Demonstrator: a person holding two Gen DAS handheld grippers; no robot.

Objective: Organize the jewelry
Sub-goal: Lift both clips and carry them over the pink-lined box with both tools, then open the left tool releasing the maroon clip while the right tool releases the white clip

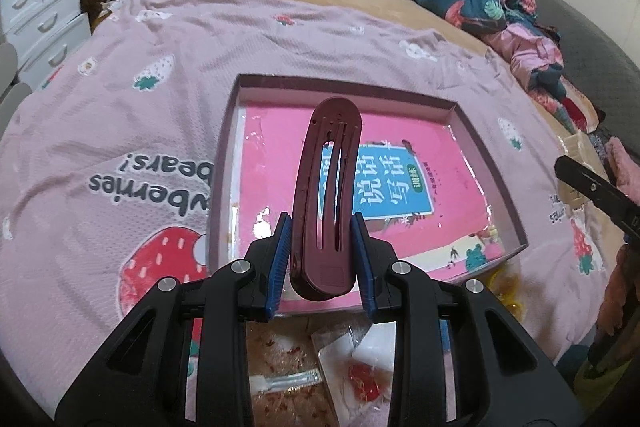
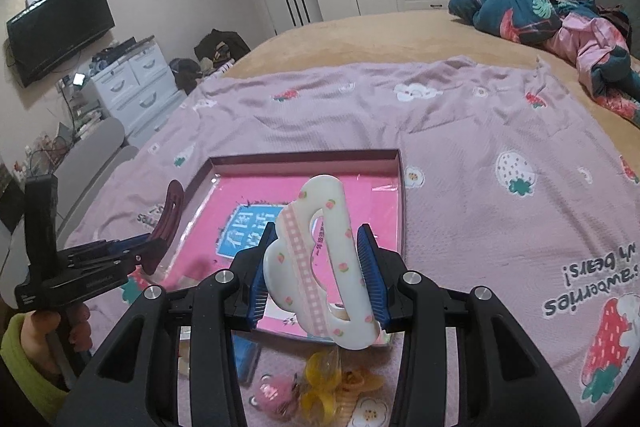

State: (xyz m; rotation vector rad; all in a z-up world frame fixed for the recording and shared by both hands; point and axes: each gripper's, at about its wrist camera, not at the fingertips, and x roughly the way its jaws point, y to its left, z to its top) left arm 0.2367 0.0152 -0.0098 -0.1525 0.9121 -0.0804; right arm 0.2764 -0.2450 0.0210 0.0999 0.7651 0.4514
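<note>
A: Over the shallow maroon cardboard box tray (image 1: pixel 492 163) on the bed, both grippers are loaded. The left gripper (image 1: pixel 320 251) has its jaws closed onto the lower end of a long dark-red plastic hair clip (image 1: pixel 326 195), which stands up and leans forward over the tray.

B: And the right?

A: The right gripper (image 2: pixel 316 277) has its jaws clamped across the sides of a cream-white cloud-shaped plastic hair claw with pink checks and small peach prints (image 2: pixel 320 259). It is carried tilted, above the tray's near edge.

B: Why held high rather than set down?

A: My reading: the tray is the collecting place. Its floor shows only a glossy pink printed sheet (image 1: pixel 400 143), so neither piece is placed yet. Gripping each clip at one end keeps the rest free to go down first.

B: What remains outside?

A: Small yellow and pink hair accessories (image 2: pixel 320 387) lie on the pink strawberry-print blanket (image 2: pixel 500 131), just beside the tray's near edge, apparently still to be sorted.
</note>
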